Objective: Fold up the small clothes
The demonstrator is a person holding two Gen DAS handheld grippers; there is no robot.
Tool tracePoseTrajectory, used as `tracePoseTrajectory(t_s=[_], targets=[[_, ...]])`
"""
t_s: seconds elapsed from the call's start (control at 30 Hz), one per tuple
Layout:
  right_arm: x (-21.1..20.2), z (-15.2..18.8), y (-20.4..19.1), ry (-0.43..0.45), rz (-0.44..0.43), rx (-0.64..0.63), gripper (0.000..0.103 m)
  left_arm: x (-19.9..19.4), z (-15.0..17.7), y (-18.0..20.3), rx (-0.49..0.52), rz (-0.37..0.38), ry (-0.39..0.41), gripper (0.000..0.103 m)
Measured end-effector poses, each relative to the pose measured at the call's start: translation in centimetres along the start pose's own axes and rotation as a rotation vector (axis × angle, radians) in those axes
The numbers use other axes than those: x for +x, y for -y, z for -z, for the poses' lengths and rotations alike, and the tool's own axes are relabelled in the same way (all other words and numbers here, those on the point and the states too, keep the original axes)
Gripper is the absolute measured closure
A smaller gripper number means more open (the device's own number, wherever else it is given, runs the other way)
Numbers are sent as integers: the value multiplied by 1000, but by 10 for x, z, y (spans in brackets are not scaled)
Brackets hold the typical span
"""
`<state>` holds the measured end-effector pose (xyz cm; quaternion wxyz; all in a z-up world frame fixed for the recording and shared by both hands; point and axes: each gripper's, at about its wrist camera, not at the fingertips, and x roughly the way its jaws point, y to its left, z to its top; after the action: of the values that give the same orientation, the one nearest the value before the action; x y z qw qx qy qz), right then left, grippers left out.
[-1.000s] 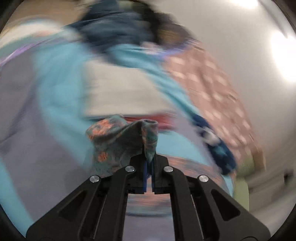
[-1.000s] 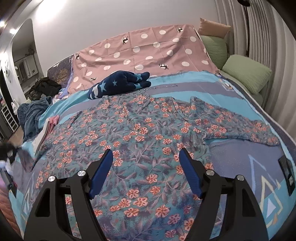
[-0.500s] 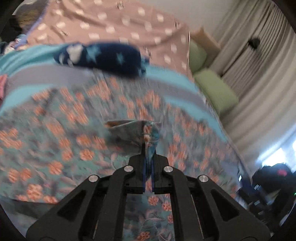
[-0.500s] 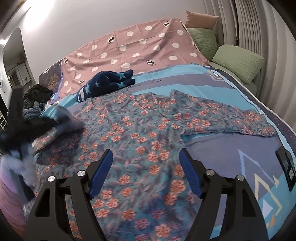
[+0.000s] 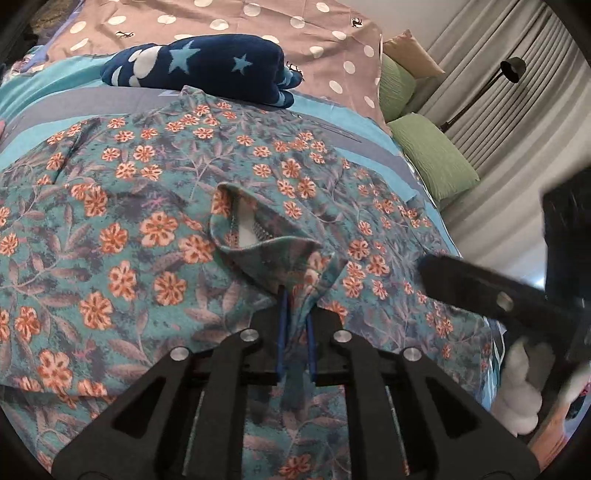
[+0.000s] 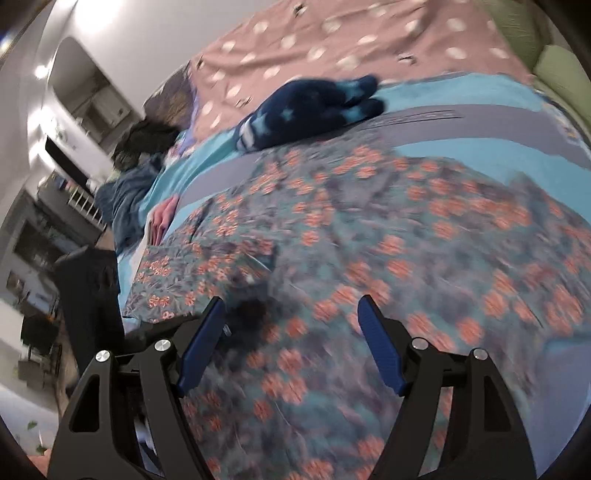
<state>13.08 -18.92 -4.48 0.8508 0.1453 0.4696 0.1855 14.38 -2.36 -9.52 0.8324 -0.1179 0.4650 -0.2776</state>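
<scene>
Flowery shirt (image 5: 155, 206) lies spread out on the bed (image 5: 44, 96), with its teal cloth and orange flowers covering most of the blue and grey cover. The left gripper (image 5: 295, 317) has its jaws squeezed tight on the end of a sleeve (image 5: 258, 236), and that sleeve end is lifted up over the middle of the shirt, so you can see its open cuff. This looks like the step where a sleeve gets folded in across the body. The right gripper (image 6: 291, 347) hangs just above the shirt with its jaws wide apart and nothing in them. Its picture is blurry, so the spot under it is hard to make out. A dark blue starry cloth (image 5: 199, 66) sits past the shirt, near the pink spotty sheet (image 5: 325, 33). Next, the left gripper probably needs to lay the sleeve down flat on the shirt and let go, while the right one goes for the other sleeve.
</scene>
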Motion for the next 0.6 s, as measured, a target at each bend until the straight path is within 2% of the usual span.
tracePoseTrajectory(t_s=[0.07,0.13,0.23,0.3,0.33,0.37,0.4,0.43,0.5,0.53,0.6], targets=[[21,-13,-9,-68,-22,-42,28,3,0,-1,-7,0,-5,95],[41,-25,-21,-130,-4,-100,27,4,1,-3,-17,4,-7,95],[68,-29,-41,-236,46,-231,27,4,1,-4,-29,14,-2,95],[81,-30,-53,-273,79,-303,27,3,1,-4,-28,16,0,95],[88,-30,-60,-286,127,-349,31,3,1,-4,-27,16,1,95],[93,-30,-62,-293,163,-371,40,3,1,-4,-28,17,1,95],[97,-30,-60,-307,180,-378,72,3,1,-4,-28,17,0,95],[98,-33,-57,-318,161,-346,90,3,0,-4,-29,17,0,95],[80,-44,-49,-239,157,-284,98,2,-3,-1,-23,13,8,95],[68,-49,-44,-194,154,-259,99,-1,-7,4,-10,7,24,95],[35,-60,-24,-98,88,-159,99,-8,-15,15,19,8,56,95]])
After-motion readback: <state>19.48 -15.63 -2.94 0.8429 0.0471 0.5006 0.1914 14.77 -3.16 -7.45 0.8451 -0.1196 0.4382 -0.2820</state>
